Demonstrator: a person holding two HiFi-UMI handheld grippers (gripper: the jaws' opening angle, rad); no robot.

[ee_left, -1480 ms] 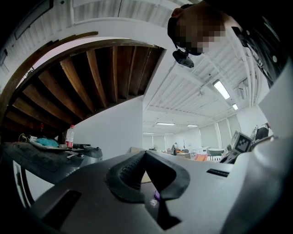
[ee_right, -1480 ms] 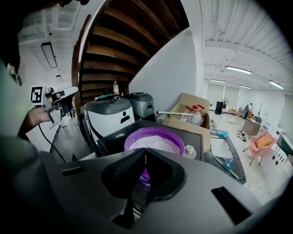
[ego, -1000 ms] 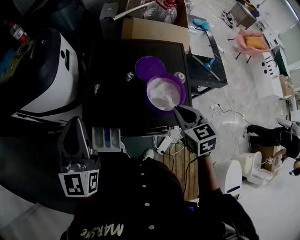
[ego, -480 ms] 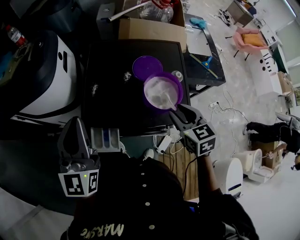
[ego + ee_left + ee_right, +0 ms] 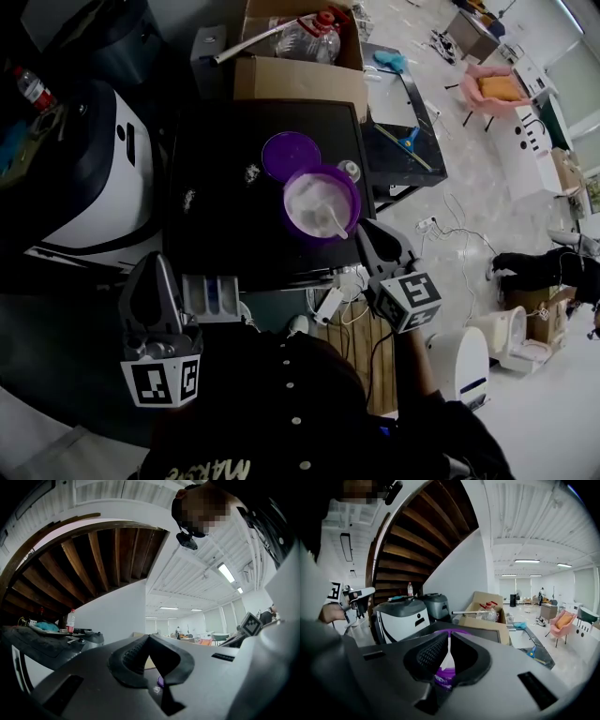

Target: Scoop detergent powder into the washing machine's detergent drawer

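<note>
My left gripper (image 5: 149, 637) has a matt grey plastic shell, and its pads (image 5: 130, 657) look like ribbed black rubber. At the centre of the head view, the tub (image 5: 355, 192) is smooth purple plastic, and it holds grainy white detergent powder (image 5: 307, 202). The scoop (image 5: 334, 223) lying in it is smooth white plastic. The black top (image 5: 220, 122) under the tub is matt, with pale powder spills (image 5: 251, 172) on it. Above it, the box (image 5: 298, 77) is plain brown cardboard. At left, the appliance (image 5: 94, 187) has a smooth white shell with a slight sheen. At lower left, the detergent drawer (image 5: 211, 298) is pale plastic. In the left gripper view, the beams (image 5: 93, 559) overhead are dark wood.
</note>
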